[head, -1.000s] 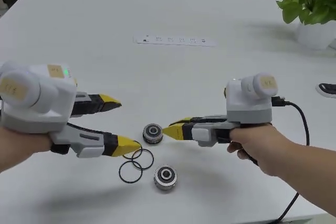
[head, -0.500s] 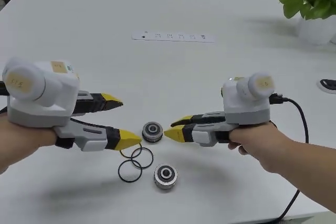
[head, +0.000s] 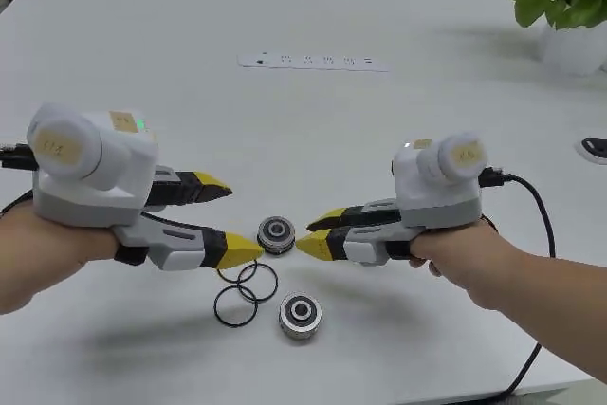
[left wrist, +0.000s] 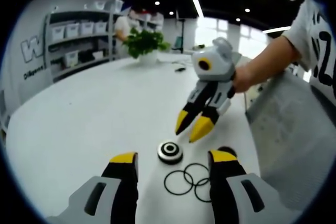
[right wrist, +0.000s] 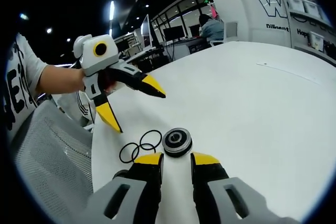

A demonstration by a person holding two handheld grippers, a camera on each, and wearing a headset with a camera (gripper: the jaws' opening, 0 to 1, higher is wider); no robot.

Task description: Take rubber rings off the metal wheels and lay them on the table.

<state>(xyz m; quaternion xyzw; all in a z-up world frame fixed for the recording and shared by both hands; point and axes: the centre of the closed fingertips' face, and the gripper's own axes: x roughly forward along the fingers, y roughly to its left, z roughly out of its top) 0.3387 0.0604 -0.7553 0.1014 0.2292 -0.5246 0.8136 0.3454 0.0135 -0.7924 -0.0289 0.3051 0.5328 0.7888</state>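
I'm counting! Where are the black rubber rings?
In the head view, the rubber rings lie overlapping on the table, by the left gripper, between the farther metal wheel and the nearer metal wheel.

The table (head: 285, 130) is smooth, matt white. The far metal wheel (head: 276, 233) and the near metal wheel (head: 300, 315) are shiny silvery metal with black parts. The loose rubber rings (head: 247, 291) look thin, black and dull. The left gripper (head: 243, 221) and the right gripper (head: 305, 235) have matt pale plastic shells and smooth yellow tips.

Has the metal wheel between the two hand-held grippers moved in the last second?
No; the metal wheel keeps its place beside the loose rubber rings.
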